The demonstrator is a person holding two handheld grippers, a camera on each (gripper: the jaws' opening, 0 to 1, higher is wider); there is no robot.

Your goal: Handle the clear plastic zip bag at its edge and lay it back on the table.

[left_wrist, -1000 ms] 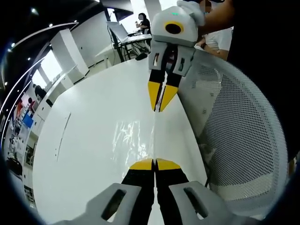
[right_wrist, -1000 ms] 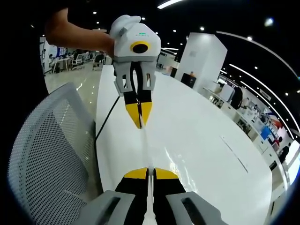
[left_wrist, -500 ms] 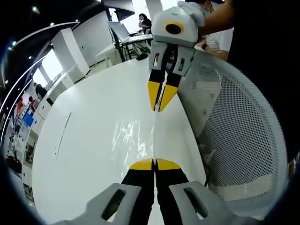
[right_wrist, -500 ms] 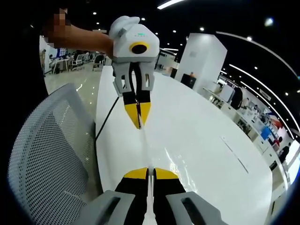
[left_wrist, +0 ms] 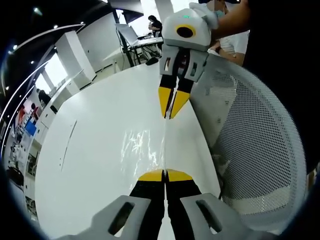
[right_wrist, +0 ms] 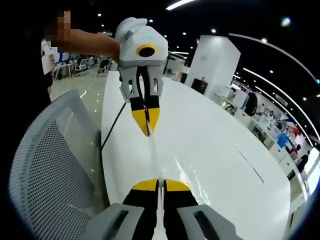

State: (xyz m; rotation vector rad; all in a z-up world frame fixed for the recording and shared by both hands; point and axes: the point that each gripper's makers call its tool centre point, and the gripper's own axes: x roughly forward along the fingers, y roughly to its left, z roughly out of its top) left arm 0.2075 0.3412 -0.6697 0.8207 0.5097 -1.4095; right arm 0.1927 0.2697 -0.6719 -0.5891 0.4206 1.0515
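Note:
The clear plastic zip bag (left_wrist: 142, 147) hangs stretched above the white table (left_wrist: 90, 145), glinting faintly, seen almost edge-on as a thin line between the two grippers. My left gripper (left_wrist: 165, 174) is shut on one edge of it. My right gripper (left_wrist: 169, 116) faces it from the far side, shut on the opposite edge. In the right gripper view the bag (right_wrist: 155, 157) runs as a pale strip from my right gripper (right_wrist: 160, 180) up to the left gripper (right_wrist: 146, 133), both with jaws closed on it.
A white mesh office chair (left_wrist: 255, 150) stands against the table's near edge, also the chair (right_wrist: 47, 170). A person's arm (right_wrist: 87, 42) holds the left gripper. A dark cable (right_wrist: 112, 130) runs along the table edge. Desks, pillars and people fill the office behind.
Nearly nothing: both grippers keep hold of the bag; the right gripper view has shifted very slightly.

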